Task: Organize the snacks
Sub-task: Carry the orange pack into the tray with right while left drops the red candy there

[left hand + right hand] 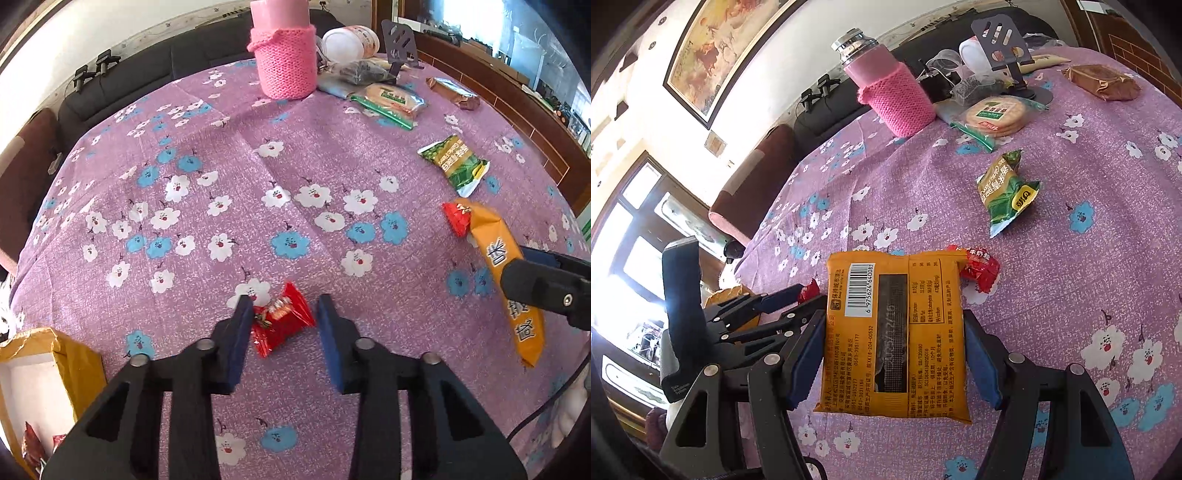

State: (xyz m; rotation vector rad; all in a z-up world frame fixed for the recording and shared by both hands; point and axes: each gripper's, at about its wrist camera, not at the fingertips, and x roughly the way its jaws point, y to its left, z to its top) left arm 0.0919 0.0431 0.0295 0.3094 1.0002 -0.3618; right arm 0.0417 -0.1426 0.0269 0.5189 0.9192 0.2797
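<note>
Nearest me, far on the near side of the pink-sleeved flask [897,99], my left gripper [284,301] points steeply down at the flowered tablecloth [221,147], its jaws standing apart around a red candy [282,321]. One pad seems to touch the wrapper and the other stands clear, so I judge nothing is gripped yet. I have the fingers set on either side of the candy's body, its twisted ends left free, so a squeeze should catch the firm part. Further still from the flask, at my left, sits the open cardboard box [74,362] with a few wrappers inside, which I take for the collecting place.

Level with that candy, my right gripper [893,325] tilts down less sharply and is closed across the width of an orange packet [897,354], pads on its two long edges. Whether the packet is off the cloth I cannot tell. A second red candy [980,271] lies touching the packet's flask-side corner.

Nearer the flask lies a green packet [1004,192], then round crackers [993,114] just beside it, untouched.
</note>
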